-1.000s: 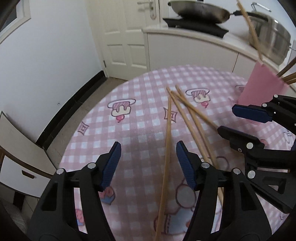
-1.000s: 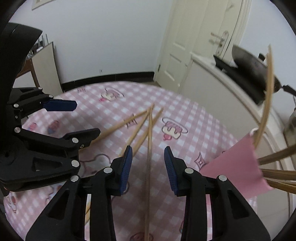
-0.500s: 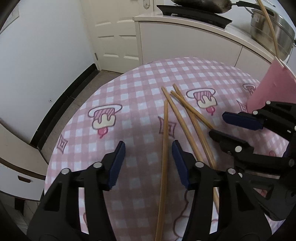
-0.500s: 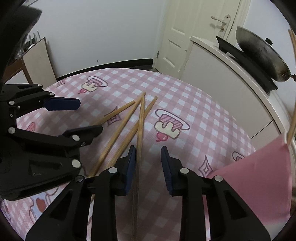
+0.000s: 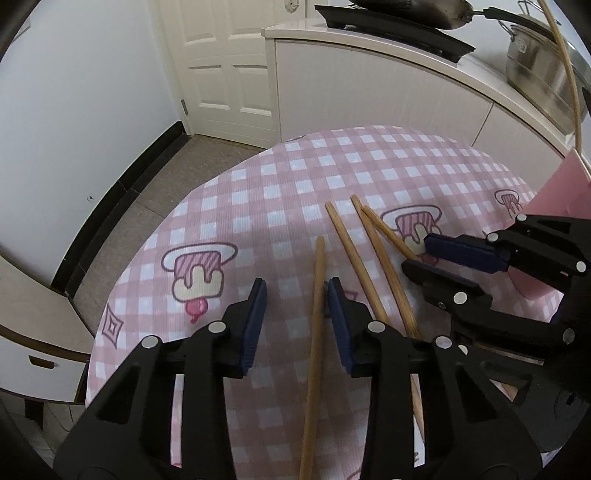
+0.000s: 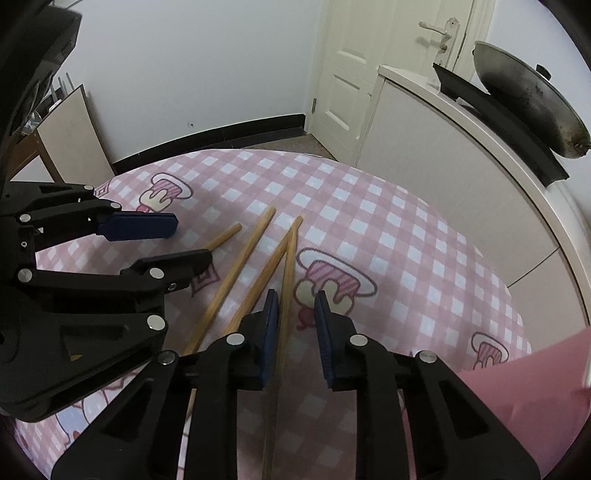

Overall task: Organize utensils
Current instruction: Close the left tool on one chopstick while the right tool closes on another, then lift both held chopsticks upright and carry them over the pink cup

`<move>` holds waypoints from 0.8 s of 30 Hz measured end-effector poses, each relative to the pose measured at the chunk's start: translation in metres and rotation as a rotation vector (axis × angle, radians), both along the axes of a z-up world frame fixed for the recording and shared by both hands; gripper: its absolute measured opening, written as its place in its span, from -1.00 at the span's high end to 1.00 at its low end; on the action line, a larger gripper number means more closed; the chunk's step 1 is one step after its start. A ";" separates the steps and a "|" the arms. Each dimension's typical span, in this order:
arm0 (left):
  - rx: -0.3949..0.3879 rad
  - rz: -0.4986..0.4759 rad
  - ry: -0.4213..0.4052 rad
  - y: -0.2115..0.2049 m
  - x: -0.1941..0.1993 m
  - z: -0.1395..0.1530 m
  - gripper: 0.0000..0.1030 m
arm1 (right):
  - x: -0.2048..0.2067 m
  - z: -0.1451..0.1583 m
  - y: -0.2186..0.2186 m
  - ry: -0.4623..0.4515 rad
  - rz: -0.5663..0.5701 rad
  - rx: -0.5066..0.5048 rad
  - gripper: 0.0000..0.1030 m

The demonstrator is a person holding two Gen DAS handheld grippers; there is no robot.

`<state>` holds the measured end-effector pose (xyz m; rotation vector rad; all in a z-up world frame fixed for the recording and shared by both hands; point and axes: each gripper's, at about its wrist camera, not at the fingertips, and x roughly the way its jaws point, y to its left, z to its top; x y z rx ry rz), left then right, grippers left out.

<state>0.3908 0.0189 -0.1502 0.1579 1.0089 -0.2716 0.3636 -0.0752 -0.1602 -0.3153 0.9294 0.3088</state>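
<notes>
Near the tablecloth edge, both closing claws straddle chopsticks.

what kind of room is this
Most likely a home kitchen or kitchen-dining corner. A wok sits on a black cooktop on a white counter, a steel pot stands beside it, and wooden chopsticks lie on a table with a pink checked cloth.

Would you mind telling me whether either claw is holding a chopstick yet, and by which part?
Neither yet. Each closing claw straddles one chopstick mid-shaft: the left claw around the leftmost chopstick, the right claw around the rightmost chopstick.
</notes>
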 end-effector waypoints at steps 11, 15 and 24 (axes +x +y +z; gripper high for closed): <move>-0.022 0.005 0.017 -0.002 -0.001 0.000 0.89 | 0.010 0.001 0.004 0.049 0.005 0.038 0.91; -0.022 0.040 0.004 0.002 -0.006 0.003 0.90 | 0.005 0.005 0.004 0.036 0.005 0.058 0.92; -0.101 0.074 -0.116 0.031 -0.045 0.063 0.90 | -0.031 0.050 0.006 -0.083 0.045 0.107 0.92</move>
